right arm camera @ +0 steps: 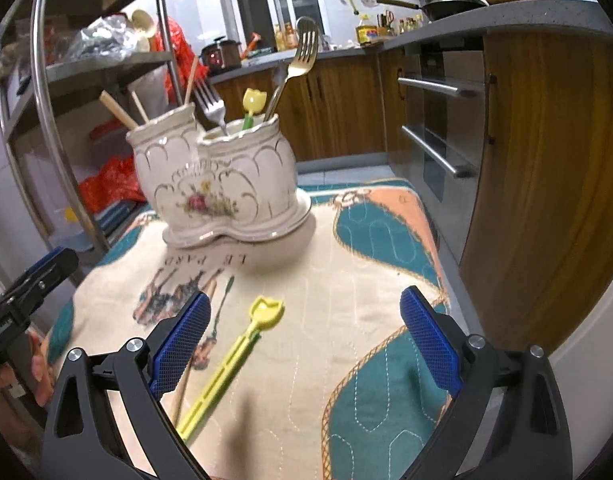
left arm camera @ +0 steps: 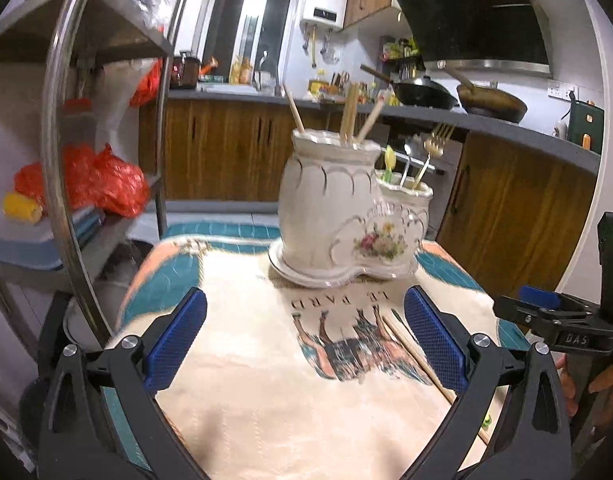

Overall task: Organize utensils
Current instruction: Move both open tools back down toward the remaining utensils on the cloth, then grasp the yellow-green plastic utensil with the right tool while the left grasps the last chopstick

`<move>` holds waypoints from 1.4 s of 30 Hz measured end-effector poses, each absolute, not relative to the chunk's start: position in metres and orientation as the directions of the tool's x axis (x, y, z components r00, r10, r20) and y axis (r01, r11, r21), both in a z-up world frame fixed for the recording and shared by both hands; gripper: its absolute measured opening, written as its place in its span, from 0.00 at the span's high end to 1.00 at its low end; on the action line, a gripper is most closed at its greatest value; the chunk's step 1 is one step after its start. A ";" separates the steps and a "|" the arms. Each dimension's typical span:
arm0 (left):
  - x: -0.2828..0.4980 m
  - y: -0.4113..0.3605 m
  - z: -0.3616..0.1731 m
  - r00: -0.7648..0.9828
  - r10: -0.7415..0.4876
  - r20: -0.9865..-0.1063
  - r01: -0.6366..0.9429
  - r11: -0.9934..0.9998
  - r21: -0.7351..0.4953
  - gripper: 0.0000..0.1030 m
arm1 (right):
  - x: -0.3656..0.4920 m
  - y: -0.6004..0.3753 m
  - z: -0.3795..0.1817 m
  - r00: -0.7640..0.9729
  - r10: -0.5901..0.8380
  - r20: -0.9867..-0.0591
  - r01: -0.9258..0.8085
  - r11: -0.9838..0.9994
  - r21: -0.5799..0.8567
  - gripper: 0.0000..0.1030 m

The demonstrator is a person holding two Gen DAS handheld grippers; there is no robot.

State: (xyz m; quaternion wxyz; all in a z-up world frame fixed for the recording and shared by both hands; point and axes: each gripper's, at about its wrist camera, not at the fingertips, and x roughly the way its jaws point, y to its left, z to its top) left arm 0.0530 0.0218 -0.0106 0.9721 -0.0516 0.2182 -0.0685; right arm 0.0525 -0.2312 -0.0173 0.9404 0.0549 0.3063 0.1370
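A white ceramic double utensil holder (left arm camera: 338, 216) (right arm camera: 218, 184) stands on a printed cloth. Its taller cup holds chopsticks (left arm camera: 350, 114); its lower cup holds forks (right arm camera: 302, 52), a spoon and a yellow tulip-topped utensil (right arm camera: 252, 106). A second yellow tulip-topped utensil (right arm camera: 234, 356) lies on the cloth between my right gripper's (right arm camera: 302, 344) fingers, toward the left one. A loose chopstick (left arm camera: 414, 356) (right arm camera: 186, 384) lies beside it. My left gripper (left arm camera: 306, 340) is open and empty over the cloth. My right gripper is open and empty; it also shows at the right edge of the left wrist view (left arm camera: 546, 312).
A metal shelf rack (left arm camera: 66, 160) with red bags stands to the left of the table. Wooden kitchen cabinets (right arm camera: 546, 180) and an oven (right arm camera: 438, 128) stand close on the right. The table edge (right arm camera: 446, 248) runs along the right side.
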 end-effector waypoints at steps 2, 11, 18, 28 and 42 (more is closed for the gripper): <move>0.055 0.018 -0.014 0.886 -0.152 -0.437 0.113 0.987 -0.115 0.06 | 0.053 -0.228 -0.021 0.767 0.288 -0.574 -0.229 0.958 0.174 0.08; 0.064 0.021 -0.020 0.873 -0.138 -0.469 0.106 0.990 -0.093 0.05 | 0.059 -0.212 -0.032 0.702 0.314 -0.639 -0.284 0.947 0.154 0.10; 0.068 0.020 -0.023 0.860 -0.152 -0.487 0.119 0.988 -0.099 0.05 | 0.058 -0.200 -0.039 0.623 0.367 -0.691 -0.347 0.921 0.177 0.41; 0.066 0.006 -0.024 0.856 -0.167 -0.489 0.163 0.985 -0.051 0.05 | 0.064 -0.186 -0.044 0.582 0.377 -0.721 -0.369 0.912 0.179 0.62; 0.064 -0.004 -0.025 0.826 -0.209 -0.524 0.199 0.977 -0.077 0.05 | 0.068 -0.198 -0.041 0.577 0.363 -0.732 -0.404 0.906 0.131 0.89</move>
